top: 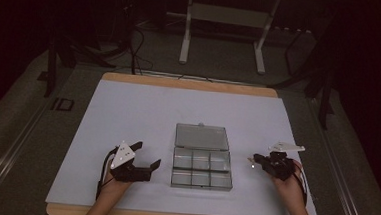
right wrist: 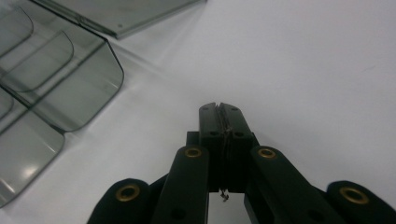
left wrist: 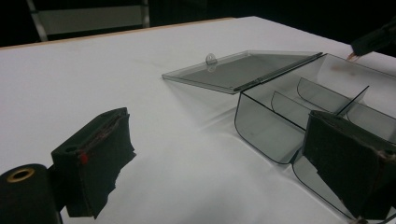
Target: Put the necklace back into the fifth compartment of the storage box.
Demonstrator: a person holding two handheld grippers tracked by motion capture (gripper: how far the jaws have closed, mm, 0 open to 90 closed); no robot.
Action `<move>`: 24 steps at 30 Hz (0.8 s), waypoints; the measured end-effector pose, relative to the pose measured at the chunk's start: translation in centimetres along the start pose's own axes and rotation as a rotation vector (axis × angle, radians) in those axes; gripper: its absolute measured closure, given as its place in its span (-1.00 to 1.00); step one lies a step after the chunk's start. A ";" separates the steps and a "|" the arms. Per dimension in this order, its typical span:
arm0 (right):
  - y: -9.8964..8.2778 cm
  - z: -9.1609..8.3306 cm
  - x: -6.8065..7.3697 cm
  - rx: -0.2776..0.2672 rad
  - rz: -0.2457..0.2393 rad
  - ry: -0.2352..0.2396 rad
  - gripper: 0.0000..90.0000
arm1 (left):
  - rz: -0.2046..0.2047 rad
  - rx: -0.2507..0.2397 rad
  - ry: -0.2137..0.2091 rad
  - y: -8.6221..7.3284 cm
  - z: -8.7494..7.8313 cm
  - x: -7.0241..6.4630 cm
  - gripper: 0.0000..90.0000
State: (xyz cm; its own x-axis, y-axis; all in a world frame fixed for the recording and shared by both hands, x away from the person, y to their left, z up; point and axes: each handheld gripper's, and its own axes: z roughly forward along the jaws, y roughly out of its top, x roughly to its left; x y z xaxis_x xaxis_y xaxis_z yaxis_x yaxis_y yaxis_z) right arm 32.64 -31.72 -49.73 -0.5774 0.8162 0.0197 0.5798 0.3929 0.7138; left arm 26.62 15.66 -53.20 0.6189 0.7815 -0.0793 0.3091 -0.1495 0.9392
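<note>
Nearest the person, the left gripper (top: 147,155) sits on the white table (top: 128,108) just left of the clear plastic box (top: 202,167), its jaws spread wide with nothing between them. The right gripper (top: 252,161) is over on the box's right side, jaws pressed flat together and holding nothing. The box sits mid-table between the two, compartments bare, with its lid (top: 201,136) flipped open flat on the far side.

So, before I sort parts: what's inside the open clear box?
The clear box shows only its own dividers and the white table beneath; its compartments look empty. The left gripper's jaw covers one near corner in the left gripper view.
</note>
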 end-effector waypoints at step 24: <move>2.9 -4.8 0.8 -0.086 -0.050 0.014 0.98 | 0.002 0.001 0.003 -0.1 0.1 0.0 -0.80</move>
State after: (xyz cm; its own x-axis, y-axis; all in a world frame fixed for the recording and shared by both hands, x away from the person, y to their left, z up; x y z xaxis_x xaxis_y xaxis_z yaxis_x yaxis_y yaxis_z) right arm 31.07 -32.03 -44.29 -0.6132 0.7899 -0.0080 0.4989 0.3951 0.7714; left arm 26.65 15.63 -53.27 0.6170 0.7832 -0.0767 0.3085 -0.1511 0.9392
